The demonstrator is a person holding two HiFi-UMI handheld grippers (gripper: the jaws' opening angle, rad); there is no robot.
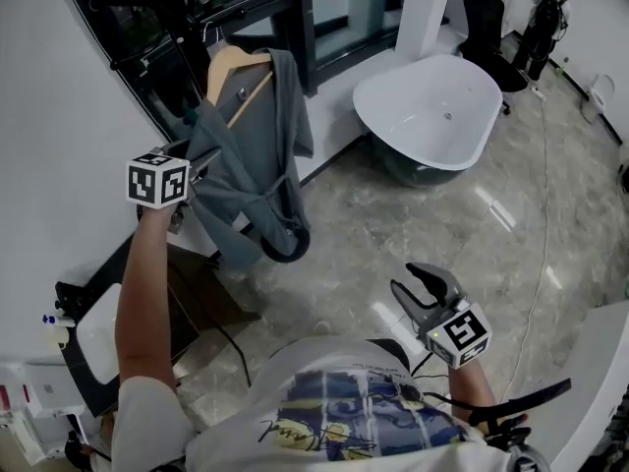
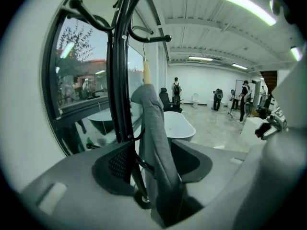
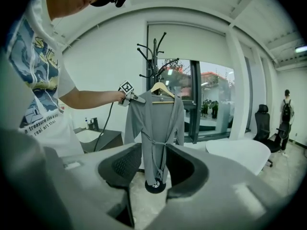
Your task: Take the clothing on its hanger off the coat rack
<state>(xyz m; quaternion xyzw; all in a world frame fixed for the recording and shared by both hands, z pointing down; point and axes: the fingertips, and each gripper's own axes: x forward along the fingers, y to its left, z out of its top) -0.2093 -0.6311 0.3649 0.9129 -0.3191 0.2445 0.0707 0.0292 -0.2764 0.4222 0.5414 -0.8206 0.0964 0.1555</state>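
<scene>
A grey robe hangs on a wooden hanger, whose hook sits on the black coat rack by the window. My left gripper is raised at the robe's left shoulder. In the left gripper view its jaws stand open, with a fold of the robe and the rack's pole running between them, the pads not pressing. My right gripper is low and open with nothing in it. It faces the robe and the rack's base from a distance.
A white bathtub stands to the right of the rack. A dark cabinet with a basin is at the lower left against the wall. An office chair and a person are at the far back. A cable lies on the marble floor.
</scene>
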